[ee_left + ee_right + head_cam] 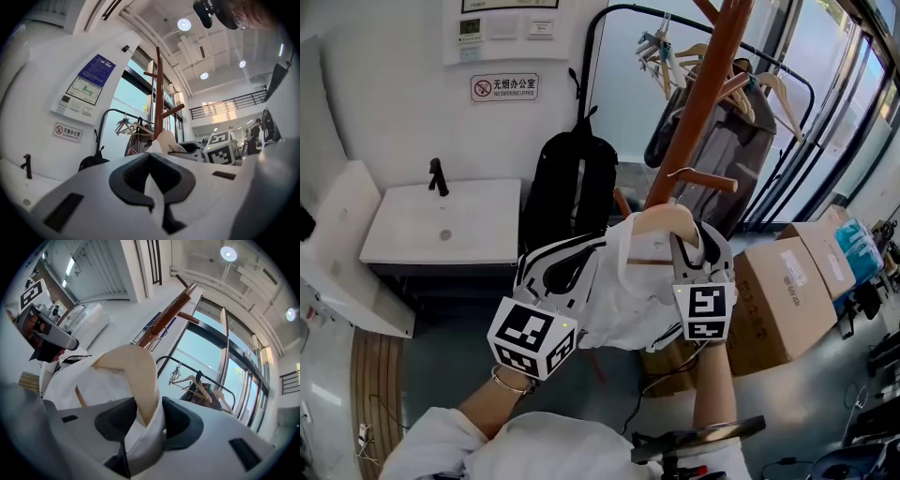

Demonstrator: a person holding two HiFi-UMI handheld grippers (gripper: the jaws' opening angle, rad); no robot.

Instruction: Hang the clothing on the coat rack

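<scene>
The job is about halfway, by my judgement. The shirt (619,300) is already on its wooden hanger (661,223). Both are lifted up in front of the brown rack (698,103), just below a short peg (708,180). Nothing has gone onto the rack yet, because the two grippers carry all the weight of the shirt and hanger. The hanger's hook does not show in any view, so I cannot tell how near it is to a peg. What is left is to raise the hanger, catch it over a peg, let go and let the shirt drop straight.

The left gripper (581,258) sits low and to the left of the hanger. In the left gripper view its fingers (129,176) are drawn nearly together, with a thin fold of white cloth pinched between the pads. It has the shirt's fabric only and no wood.

The right gripper (692,246) has the right shoulder of the hanger. In the right gripper view its fingers (183,423) stand fairly wide apart because the load is thick. The pale wooden arm and the shirt's collar fill the gap and touch both pads. I read this as a grip on the hanger through the cloth.
</scene>
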